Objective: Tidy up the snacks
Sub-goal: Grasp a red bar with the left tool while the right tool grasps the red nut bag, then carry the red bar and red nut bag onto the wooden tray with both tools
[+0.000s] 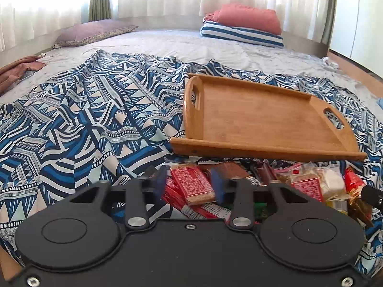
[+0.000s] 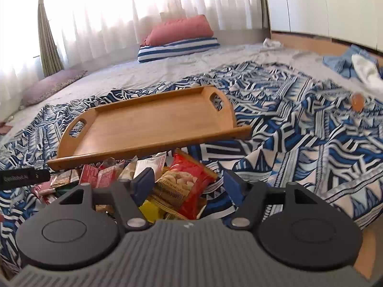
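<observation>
A pile of wrapped snacks (image 1: 311,181) lies on the patterned cloth just in front of a wooden tray (image 1: 263,151) with two handle slots; nothing lies in the tray. In the left wrist view my left gripper (image 1: 189,184) hangs over the pile, its blue fingers blurred and apart, a red patterned bar (image 1: 191,181) between them. In the right wrist view my right gripper (image 2: 188,186) stands open over the pile (image 2: 103,174), around a red nut packet (image 2: 184,186) without pressing it. The tray (image 2: 143,151) sits behind.
A blue and white patterned cloth (image 1: 83,131) covers the bed. Folded red and striped bedding (image 1: 239,26) and a purple cushion (image 1: 93,32) lie at the back. A small orange object (image 2: 357,101) and blue clothes (image 2: 347,64) lie to the right. The right tool's black edge (image 1: 372,197) shows.
</observation>
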Action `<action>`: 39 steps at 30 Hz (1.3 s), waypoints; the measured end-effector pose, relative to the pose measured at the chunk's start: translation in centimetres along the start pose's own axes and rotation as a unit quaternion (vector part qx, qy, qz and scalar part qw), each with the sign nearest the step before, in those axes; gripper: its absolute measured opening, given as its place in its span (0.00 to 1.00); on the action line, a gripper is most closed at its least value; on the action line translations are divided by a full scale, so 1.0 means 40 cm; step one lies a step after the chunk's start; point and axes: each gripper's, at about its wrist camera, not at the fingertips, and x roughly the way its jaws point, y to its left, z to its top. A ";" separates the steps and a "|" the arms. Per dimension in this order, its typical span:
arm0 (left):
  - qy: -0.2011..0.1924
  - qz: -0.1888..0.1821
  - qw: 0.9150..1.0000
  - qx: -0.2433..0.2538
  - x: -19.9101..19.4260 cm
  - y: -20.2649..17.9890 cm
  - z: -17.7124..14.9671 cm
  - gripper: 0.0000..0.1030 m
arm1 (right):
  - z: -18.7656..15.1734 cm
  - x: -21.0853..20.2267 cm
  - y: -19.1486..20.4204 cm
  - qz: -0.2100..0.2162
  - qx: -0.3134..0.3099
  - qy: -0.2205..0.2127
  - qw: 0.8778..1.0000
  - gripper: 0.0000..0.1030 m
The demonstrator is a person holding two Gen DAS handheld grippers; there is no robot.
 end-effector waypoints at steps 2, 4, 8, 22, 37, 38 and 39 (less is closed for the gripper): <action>0.003 0.007 1.000 0.003 0.012 -0.001 -0.005 0.07 | -0.004 0.014 -0.008 0.008 0.024 0.014 1.000 0.66; 0.000 0.004 1.000 0.009 0.015 -0.003 -0.011 0.09 | -0.004 0.032 -0.016 0.010 0.042 0.028 0.999 0.62; -0.001 0.001 1.000 0.017 0.023 -0.011 -0.021 0.15 | -0.006 0.051 -0.016 0.003 0.047 0.034 0.998 0.62; 0.000 0.016 0.999 0.051 0.063 -0.035 -0.024 0.46 | 0.004 0.078 -0.020 -0.005 0.055 0.043 0.998 0.64; -0.015 -0.015 0.996 0.091 -0.010 -0.047 -0.032 0.13 | 0.011 0.103 -0.012 -0.015 0.025 0.058 0.998 0.54; -0.016 -0.014 0.995 0.097 -0.012 -0.050 -0.034 0.15 | 0.011 0.101 -0.011 -0.014 0.021 0.058 0.998 0.54; -0.017 -0.010 0.995 0.103 -0.012 -0.055 -0.038 0.17 | 0.011 0.099 -0.010 -0.013 0.017 0.057 0.998 0.54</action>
